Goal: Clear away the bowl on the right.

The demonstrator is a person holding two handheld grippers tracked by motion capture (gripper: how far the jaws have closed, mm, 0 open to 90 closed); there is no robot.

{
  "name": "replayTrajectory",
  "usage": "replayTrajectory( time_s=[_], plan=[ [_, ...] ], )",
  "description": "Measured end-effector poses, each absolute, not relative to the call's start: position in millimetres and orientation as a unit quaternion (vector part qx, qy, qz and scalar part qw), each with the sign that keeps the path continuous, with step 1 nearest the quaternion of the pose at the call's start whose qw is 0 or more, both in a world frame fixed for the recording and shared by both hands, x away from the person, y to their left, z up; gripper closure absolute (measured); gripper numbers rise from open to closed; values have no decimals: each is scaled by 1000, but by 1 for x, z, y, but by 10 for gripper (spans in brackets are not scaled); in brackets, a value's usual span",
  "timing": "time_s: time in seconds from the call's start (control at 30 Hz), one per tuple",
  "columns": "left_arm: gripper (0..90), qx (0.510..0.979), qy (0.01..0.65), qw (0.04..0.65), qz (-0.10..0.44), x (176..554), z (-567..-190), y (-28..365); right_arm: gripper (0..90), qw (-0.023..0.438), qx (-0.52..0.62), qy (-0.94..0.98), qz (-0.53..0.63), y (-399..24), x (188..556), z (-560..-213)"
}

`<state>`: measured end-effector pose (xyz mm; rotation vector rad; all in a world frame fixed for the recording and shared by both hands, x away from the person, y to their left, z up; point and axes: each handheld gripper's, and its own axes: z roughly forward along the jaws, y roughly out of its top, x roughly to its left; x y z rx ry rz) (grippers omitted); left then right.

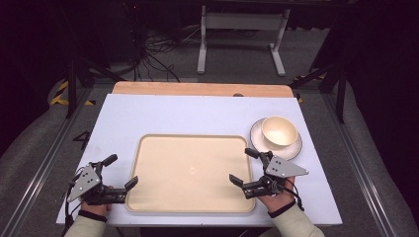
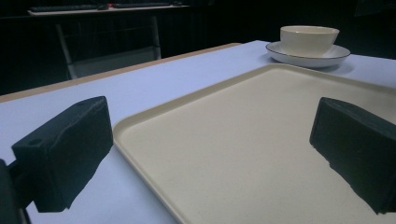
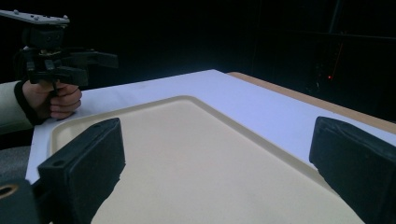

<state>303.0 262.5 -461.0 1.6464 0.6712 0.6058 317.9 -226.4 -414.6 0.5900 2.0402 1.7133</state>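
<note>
left gripper (image 3: 70, 60) beyond tray (image 3: 196, 154); bowl (image 2: 309, 40) on saucer (image 2: 308, 55)

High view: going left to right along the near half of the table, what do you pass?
Left gripper, jaws apart at the tray's left edge → empty beige tray → right gripper, jaws apart over the tray's right edge → cream bowl standing on a dark-rimmed plate, farther back.
</note>
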Motion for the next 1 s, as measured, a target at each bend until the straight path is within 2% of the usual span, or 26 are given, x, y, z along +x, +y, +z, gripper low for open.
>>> replayTrajectory(
  time_s=[0.33, 0.57, 1.0],
  plan=[
    [2, 707, 288, 590, 261, 303, -461, 262, 17, 209, 201, 740, 607, -226, 315, -399],
    [2, 705, 289, 592, 263, 303, -461, 262, 6, 179, 201, 771, 578, -227, 318, -394],
    [2, 706, 289, 591, 263, 303, -461, 262, 122, 162, 211, 793, 548, -241, 323, -376]
  ],
)
